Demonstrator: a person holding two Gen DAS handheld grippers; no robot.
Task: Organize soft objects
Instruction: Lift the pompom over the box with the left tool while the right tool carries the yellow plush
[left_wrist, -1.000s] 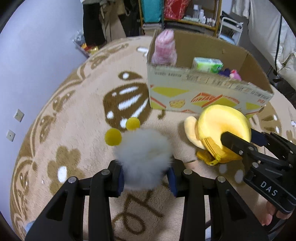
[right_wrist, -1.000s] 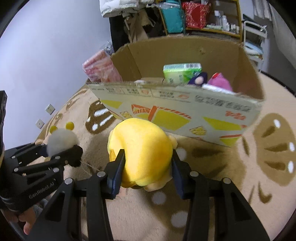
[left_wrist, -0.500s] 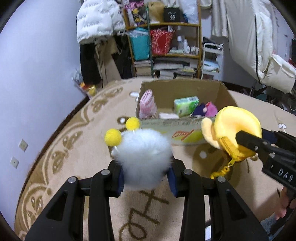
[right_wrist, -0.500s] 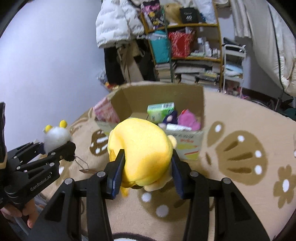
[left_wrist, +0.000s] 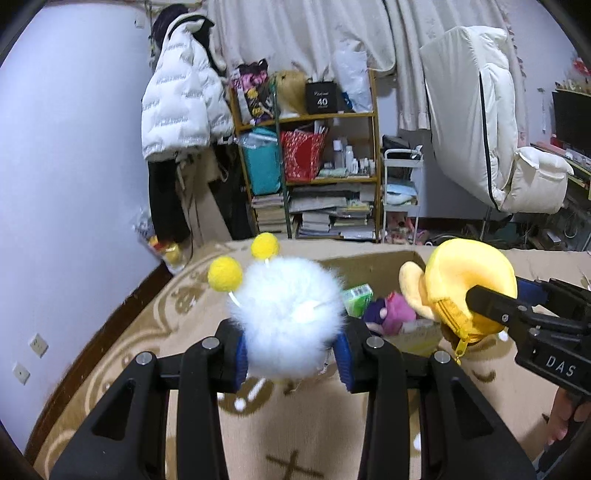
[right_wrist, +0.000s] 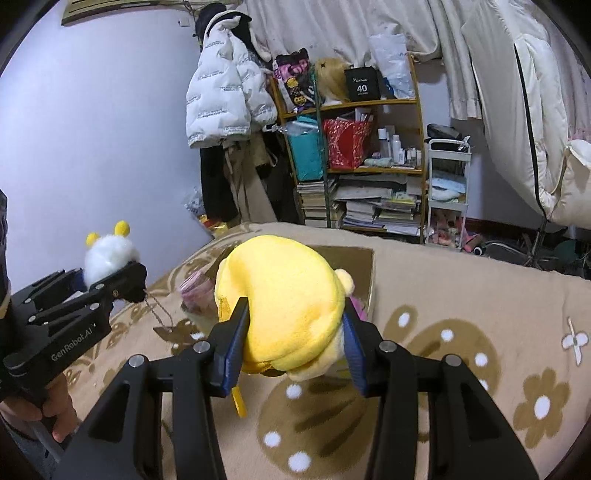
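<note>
A white fluffy toy (left_wrist: 288, 325) with two yellow balls on top sits between the blue pads of my left gripper (left_wrist: 291, 356), which is shut on it. The right wrist view shows the same toy (right_wrist: 105, 258) at far left, a small chain hanging below it. My right gripper (right_wrist: 295, 347) is shut on a round yellow plush (right_wrist: 284, 295), whose zipper pull dangles underneath. In the left wrist view that yellow plush (left_wrist: 467, 273) hangs at the right. Both toys are held in the air in front of an open cardboard box (left_wrist: 373, 260), also seen in the right wrist view (right_wrist: 356, 258).
Inside the box lie a green tissue pack (left_wrist: 356, 299), a pink and purple plush (left_wrist: 391, 314) and a pink bundle (right_wrist: 195, 291). Beige patterned carpet (right_wrist: 461, 295) covers the floor. Behind stand a crowded shelf (left_wrist: 325, 166), a white cart (left_wrist: 400, 199) and a hanging white jacket (left_wrist: 181, 103).
Both grippers have risen off the carpet with their toys and tilted up. The box has dropped lower in both views and its inside shows; the shelf and curtain have come into view.
</note>
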